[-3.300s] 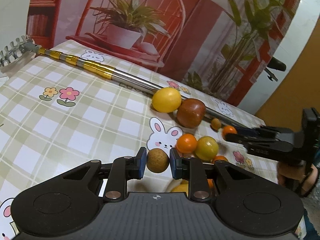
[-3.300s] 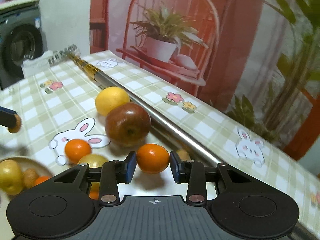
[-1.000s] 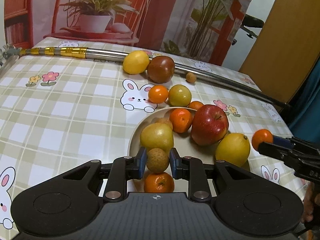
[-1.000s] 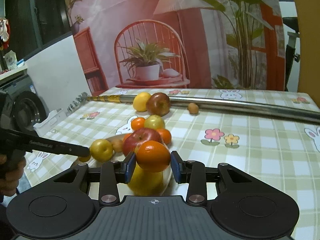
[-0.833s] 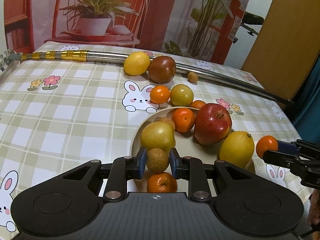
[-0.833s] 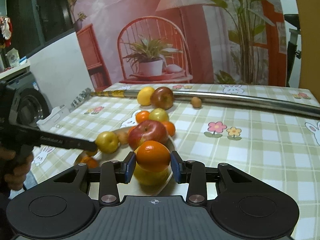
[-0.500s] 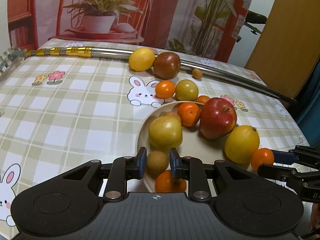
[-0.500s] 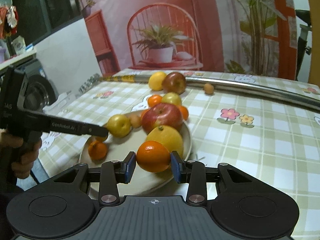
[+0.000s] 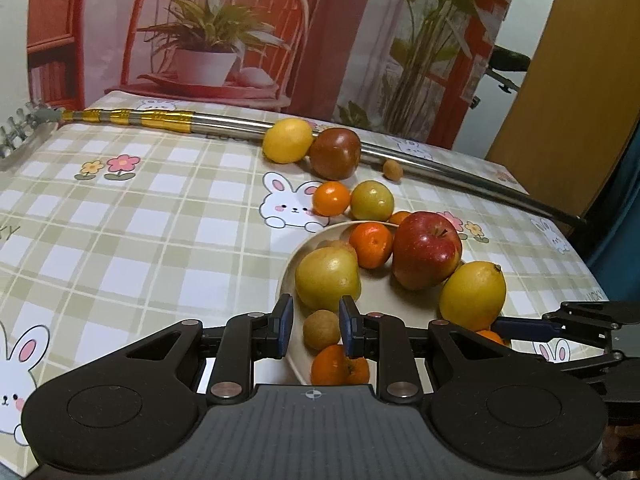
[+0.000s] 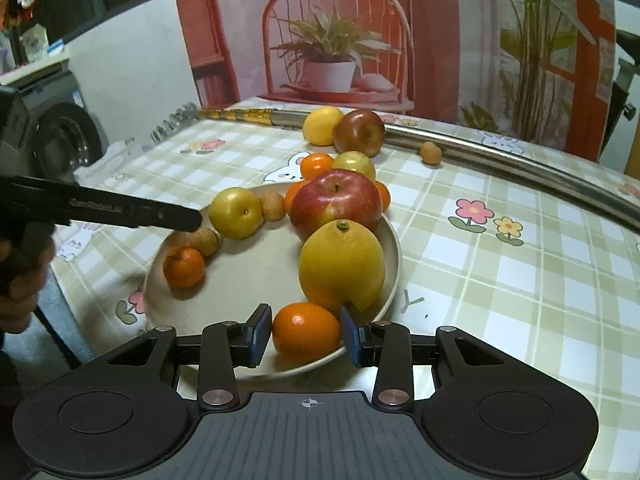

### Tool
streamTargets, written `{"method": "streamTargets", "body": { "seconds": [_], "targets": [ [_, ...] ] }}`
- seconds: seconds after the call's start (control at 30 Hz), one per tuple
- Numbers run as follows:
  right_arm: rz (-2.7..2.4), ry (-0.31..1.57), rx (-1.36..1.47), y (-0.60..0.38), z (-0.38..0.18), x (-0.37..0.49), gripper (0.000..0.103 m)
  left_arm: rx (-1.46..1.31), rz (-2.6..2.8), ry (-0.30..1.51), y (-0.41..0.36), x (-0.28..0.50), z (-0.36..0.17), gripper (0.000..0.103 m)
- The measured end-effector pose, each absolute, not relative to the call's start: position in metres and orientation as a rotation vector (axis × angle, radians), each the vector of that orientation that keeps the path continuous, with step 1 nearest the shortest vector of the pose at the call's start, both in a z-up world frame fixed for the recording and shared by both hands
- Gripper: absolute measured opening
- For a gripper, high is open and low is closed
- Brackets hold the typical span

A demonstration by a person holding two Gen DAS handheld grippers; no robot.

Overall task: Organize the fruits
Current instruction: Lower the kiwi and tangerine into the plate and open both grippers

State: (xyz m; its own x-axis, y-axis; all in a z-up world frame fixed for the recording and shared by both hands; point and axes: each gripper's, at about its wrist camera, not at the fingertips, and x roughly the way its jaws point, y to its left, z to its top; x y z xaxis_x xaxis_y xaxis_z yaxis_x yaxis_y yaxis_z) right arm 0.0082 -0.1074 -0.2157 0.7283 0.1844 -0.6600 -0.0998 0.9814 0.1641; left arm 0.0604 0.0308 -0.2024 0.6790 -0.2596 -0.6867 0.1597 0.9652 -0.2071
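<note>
A beige plate (image 9: 384,300) (image 10: 248,276) holds a red apple (image 9: 426,251), a lemon (image 9: 473,295), a yellow pear (image 9: 327,278), and tangerines. My left gripper (image 9: 315,326) is open at the plate's near rim, with a small brown longan (image 9: 321,329) lying on the plate between its fingers, gaps on both sides. My right gripper (image 10: 306,334) has its jaws parted around an orange tangerine (image 10: 306,333) resting on the plate's rim beside the lemon (image 10: 342,266). Loose on the table are a lemon (image 9: 287,140), a dark apple (image 9: 335,153), a tangerine (image 9: 331,199), a green-yellow fruit (image 9: 372,201) and a longan (image 9: 392,169).
A long metal pole (image 9: 224,124) with gold bands lies across the far side of the checked tablecloth. The table's right edge (image 9: 576,248) is near the plate. A washing machine (image 10: 60,140) stands off the left side in the right wrist view.
Both grippers came down to the plate. The left jaws opened and the longan now rests on the plate. The right jaws widened slightly around the tangerine, now on the plate's rim.
</note>
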Motion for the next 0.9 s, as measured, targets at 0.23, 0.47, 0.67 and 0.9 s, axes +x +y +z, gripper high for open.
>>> {"method": "streamTargets", "body": {
  "seconds": [0.23,0.47,0.67,0.9],
  "targets": [
    [0.127,0.744,0.026,-0.096,-0.218,0.012,0.038,-0.138,-0.209,0.792,0.031,0.054,-0.200,0.027],
    [0.100,0.723,0.016,-0.092,-0.218,0.006,0.042,-0.134,-0.205,0.788,0.030,0.052,-0.199,0.032],
    [0.073,0.685,0.021,-0.094,-0.211,-0.001,0.046,-0.122,-0.206,0.779,0.027,0.049,-0.198,0.032],
    [0.054,0.649,0.034,-0.098,-0.206,-0.007,0.047,-0.121,-0.194,0.772,0.028,0.044,-0.197,0.032]
  ]
}}
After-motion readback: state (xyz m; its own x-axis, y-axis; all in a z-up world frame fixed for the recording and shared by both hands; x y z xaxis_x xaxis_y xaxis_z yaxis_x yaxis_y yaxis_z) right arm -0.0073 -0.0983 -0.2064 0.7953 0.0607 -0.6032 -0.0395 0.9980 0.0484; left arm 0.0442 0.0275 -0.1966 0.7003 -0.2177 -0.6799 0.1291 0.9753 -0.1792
